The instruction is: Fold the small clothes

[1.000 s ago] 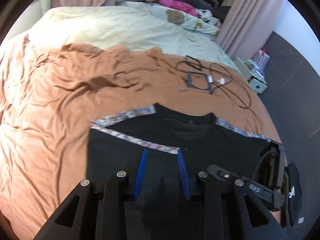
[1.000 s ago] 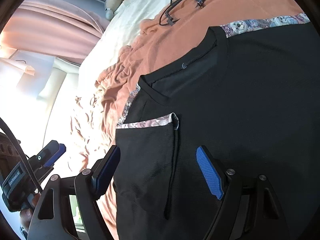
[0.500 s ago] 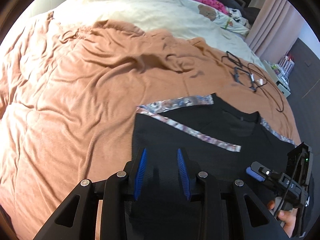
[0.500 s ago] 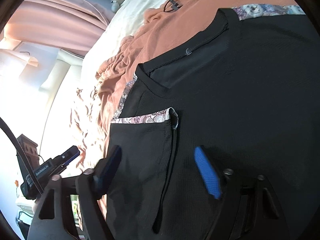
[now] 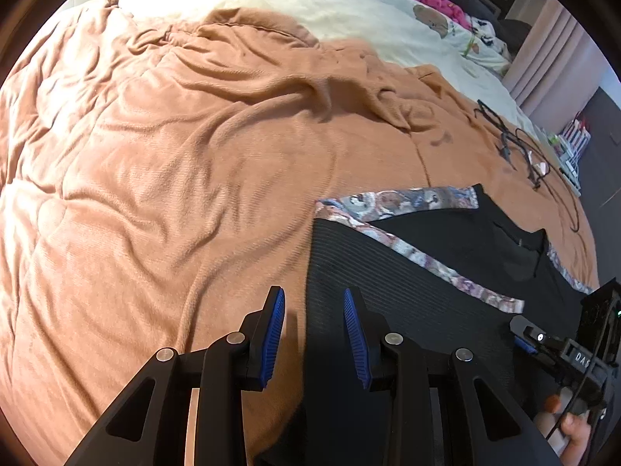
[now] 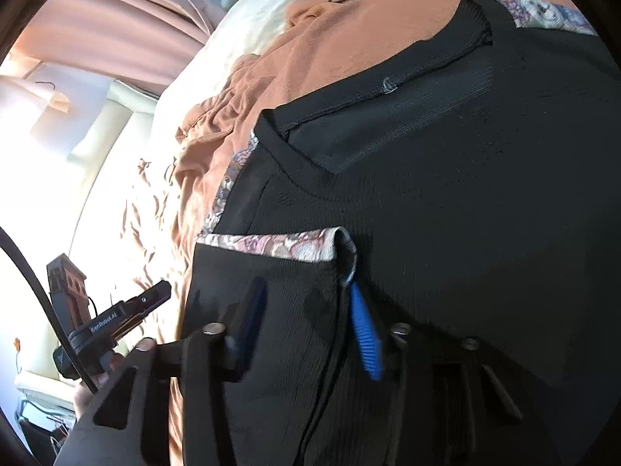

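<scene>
Sunlit bedrm: pink curtains (image 6: pixel 128 31), dark floor (image 5: pixel 599 132).

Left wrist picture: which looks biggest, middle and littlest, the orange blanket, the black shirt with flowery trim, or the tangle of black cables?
1. Orange fleece blanket, filling most of the view.
2. Black shirt with floral trim, partly cut off by the frame.
3. Tangle of thin black cables; it lies farther away, so it looks extra small.

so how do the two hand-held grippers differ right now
The left hand-held gripper straddles the side edge of the black shirt, one finger over the orange blanket, one over the shirt; the right hand-held gripper sits fully over the shirt, by the folded-in sleeve with floral trim. The left looks sharp, the right is motion-blurred. Both have blue pads, are open, and hold nothing.
</scene>
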Tool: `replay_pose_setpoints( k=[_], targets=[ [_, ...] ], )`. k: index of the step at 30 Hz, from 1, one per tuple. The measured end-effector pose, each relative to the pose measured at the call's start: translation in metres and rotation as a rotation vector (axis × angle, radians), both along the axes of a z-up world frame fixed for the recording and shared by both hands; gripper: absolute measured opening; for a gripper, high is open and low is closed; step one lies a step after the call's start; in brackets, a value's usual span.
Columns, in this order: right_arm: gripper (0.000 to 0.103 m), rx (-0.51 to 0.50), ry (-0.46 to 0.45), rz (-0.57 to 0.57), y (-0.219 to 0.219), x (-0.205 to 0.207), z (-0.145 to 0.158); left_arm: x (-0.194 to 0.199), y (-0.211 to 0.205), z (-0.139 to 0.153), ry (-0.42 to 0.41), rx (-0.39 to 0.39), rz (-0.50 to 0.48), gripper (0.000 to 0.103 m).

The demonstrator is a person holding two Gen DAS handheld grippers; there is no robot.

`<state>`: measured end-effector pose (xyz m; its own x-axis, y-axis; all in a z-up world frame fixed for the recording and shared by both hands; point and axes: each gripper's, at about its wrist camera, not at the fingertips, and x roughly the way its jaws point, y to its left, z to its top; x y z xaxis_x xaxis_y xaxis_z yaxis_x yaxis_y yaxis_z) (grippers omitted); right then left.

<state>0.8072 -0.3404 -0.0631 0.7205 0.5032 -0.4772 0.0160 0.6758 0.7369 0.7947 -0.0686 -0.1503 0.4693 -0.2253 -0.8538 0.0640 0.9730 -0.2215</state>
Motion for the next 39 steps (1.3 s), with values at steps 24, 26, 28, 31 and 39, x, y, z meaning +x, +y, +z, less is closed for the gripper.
replay_pose_setpoints(
  k=[24, 26, 28, 31, 39],
  targets=[
    [0.003, -0.044, 0.074, -0.153, -0.008, -0.042, 0.015, 0.047, -0.045, -0.035, -0.002, 0.009, -0.024, 0.034],
    [0.003, -0.031, 0.058, -0.14, -0.005, -0.04, 0.015, 0.05, -0.051, -0.038, -0.01, 0.022, -0.025, 0.036],
    [0.003, -0.024, 0.044, -0.13, -0.003, -0.038, 0.014, 0.051, -0.055, -0.038, -0.032, 0.043, -0.025, 0.034],
    [0.003, -0.011, 0.03, -0.127, -0.004, -0.038, 0.011, 0.054, -0.057, -0.035, -0.067, 0.092, -0.015, 0.009],
    [0.003, -0.028, 0.014, -0.108, 0.002, -0.035, -0.001, 0.063, -0.047, -0.031, -0.069, 0.123, 0.022, 0.012]
  ],
)
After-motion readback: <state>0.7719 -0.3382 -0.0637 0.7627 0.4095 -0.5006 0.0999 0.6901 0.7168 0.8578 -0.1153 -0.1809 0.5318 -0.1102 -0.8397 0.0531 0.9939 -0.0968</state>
